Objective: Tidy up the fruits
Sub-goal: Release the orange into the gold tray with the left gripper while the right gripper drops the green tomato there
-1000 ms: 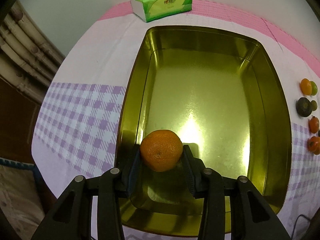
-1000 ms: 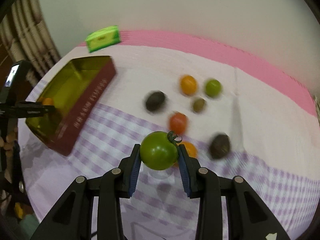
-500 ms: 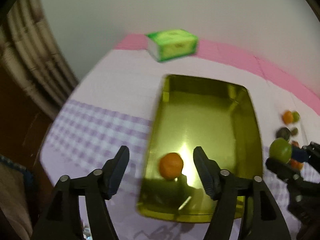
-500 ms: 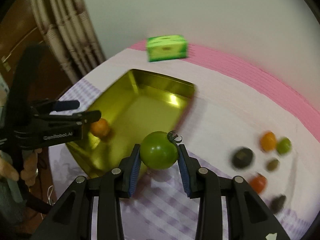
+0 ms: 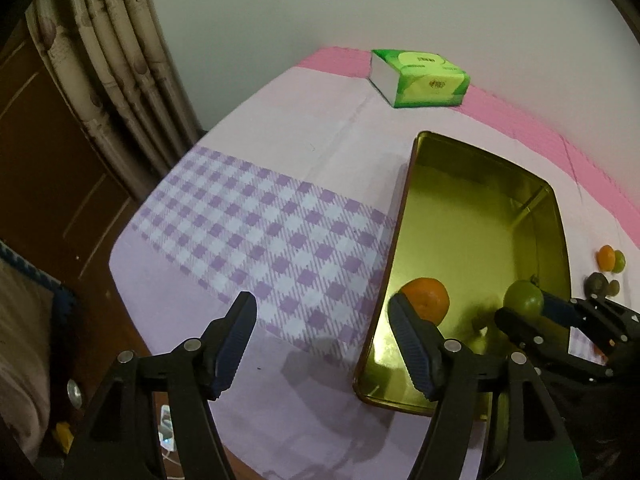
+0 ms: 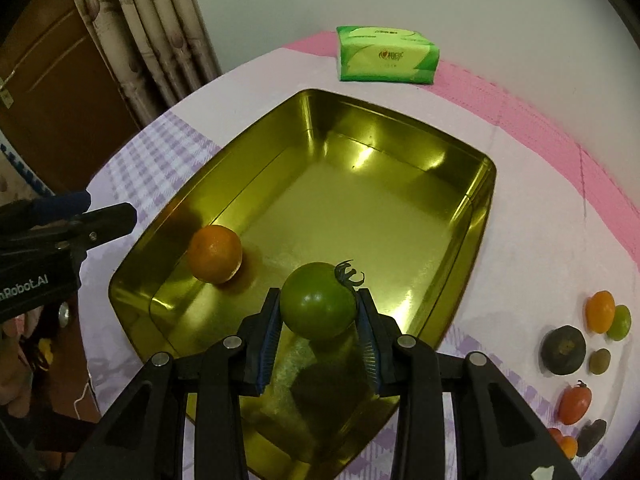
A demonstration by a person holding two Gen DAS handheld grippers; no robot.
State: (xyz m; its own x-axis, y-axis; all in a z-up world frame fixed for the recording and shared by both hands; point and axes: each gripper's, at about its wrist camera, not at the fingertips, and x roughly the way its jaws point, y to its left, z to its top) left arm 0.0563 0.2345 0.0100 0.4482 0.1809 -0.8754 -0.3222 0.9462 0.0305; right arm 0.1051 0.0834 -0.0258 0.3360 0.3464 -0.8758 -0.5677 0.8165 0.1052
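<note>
A gold metal tray stands on the tablecloth. An orange lies loose in its near left part. My right gripper is shut on a green tomato and holds it above the tray's near end; the tomato also shows in the left wrist view. My left gripper is open and empty, above the checked cloth just left of the tray. Several small fruits lie on the cloth to the tray's right.
A green tissue pack lies beyond the tray near the wall. Curtains and a dark wooden door stand past the table's left edge. The table's edge runs close below my left gripper.
My left gripper let go of the orange, opened wide and drew back left off the tray. My right gripper carried the green tomato from the fruit group to above the tray.
</note>
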